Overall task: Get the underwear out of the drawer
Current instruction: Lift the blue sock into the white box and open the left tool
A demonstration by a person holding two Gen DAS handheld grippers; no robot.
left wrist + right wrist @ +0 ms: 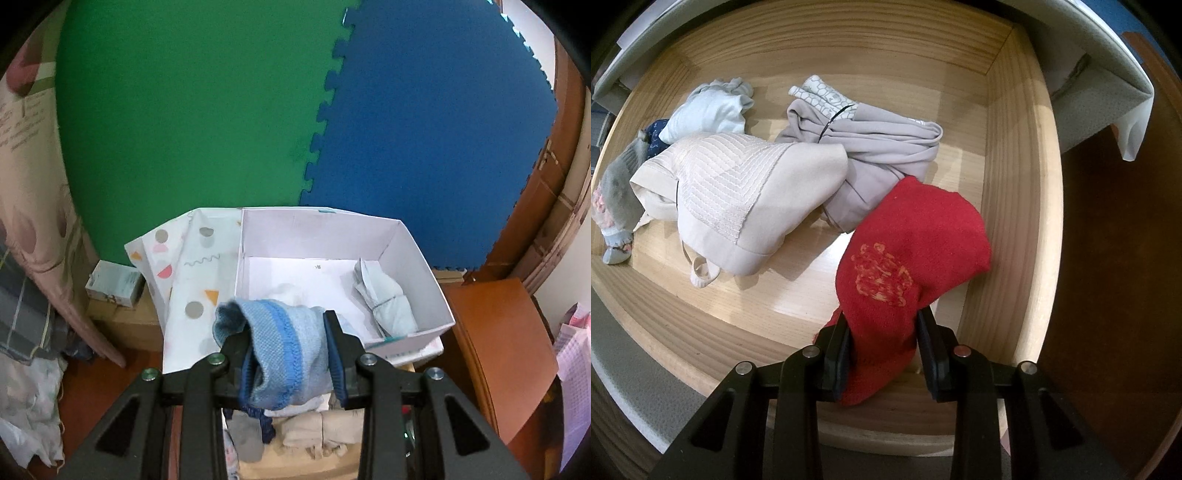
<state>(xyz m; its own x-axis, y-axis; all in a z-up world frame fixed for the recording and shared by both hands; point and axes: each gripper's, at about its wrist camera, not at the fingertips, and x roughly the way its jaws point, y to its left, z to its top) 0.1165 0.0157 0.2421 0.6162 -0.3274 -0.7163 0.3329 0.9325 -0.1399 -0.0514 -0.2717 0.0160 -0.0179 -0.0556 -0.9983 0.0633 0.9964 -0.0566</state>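
My left gripper (288,354) is clamped on a rolled blue knit piece (284,350), held up in front of the white box (424,269); nearest below it, folded beige and grey items (325,424) lie in the drawer. In the box, a pale folded bundle (384,295) lies against the right wall. A patterned lid (192,273) leans at the box's left, with green (192,110) and blue (424,129) foam mats behind. My right gripper (882,347) points down into the wooden drawer (1008,221), gripping a red garment (905,251) near the drawer's right wall. Farther in: a cream textured piece (738,195), a grey bundle (882,147) tied with a black band, a pale blue roll (709,110), and a grey sock (617,192) at the left edge.
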